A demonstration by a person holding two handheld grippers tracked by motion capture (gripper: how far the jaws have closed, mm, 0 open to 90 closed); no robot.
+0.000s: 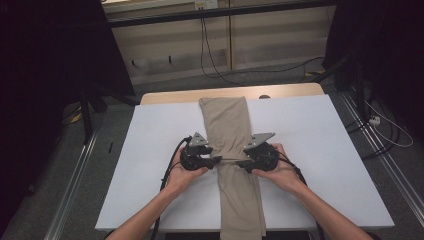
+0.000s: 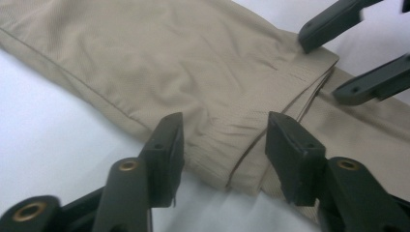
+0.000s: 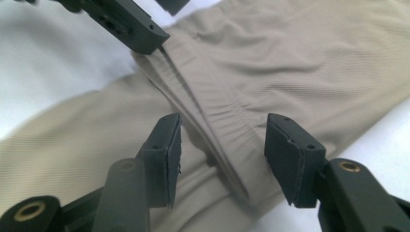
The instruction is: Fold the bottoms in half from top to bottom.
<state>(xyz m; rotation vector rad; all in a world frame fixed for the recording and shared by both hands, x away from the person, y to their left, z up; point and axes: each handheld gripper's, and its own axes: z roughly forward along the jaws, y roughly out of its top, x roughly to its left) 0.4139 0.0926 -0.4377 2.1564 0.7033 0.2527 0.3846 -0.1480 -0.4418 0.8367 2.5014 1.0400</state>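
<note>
Two claws work one garment: khaki trousers [image 1: 231,150], folded lengthwise into a narrow strip, laid down the centre of a white tabletop [image 1: 320,165].

High view: trousers run from the far tabletop edge to the near edge, overhanging at the near side. A folded-over hem edge lies across the strip approx. mid-length. Left claw [image 1: 216,160] sits at the strip's left edge, right claw [image 1: 242,163] at its right edge; both point inward, facing each other across the fabric at the fold line. Each is carried in a hand; forearms enter from the bottom. Floor w/ cables beyond the tabletop.

Left gripper view: left claw [image 2: 223,145] is spread, jaws either side of the stitched hem corner of the trousers [image 2: 183,63]. Pads do not press the cloth; fabric lies flat on the tabletop between them. Right claw [image 2: 338,53] shows at upper right, also parted, at the opposite hem corner.

Right gripper view: right claw [image 3: 222,150] is spread, straddling the layered hem edge of the trousers [image 3: 300,63], no pinch on it. Left claw [image 3: 145,34] shows at top left over the far corner.
</note>
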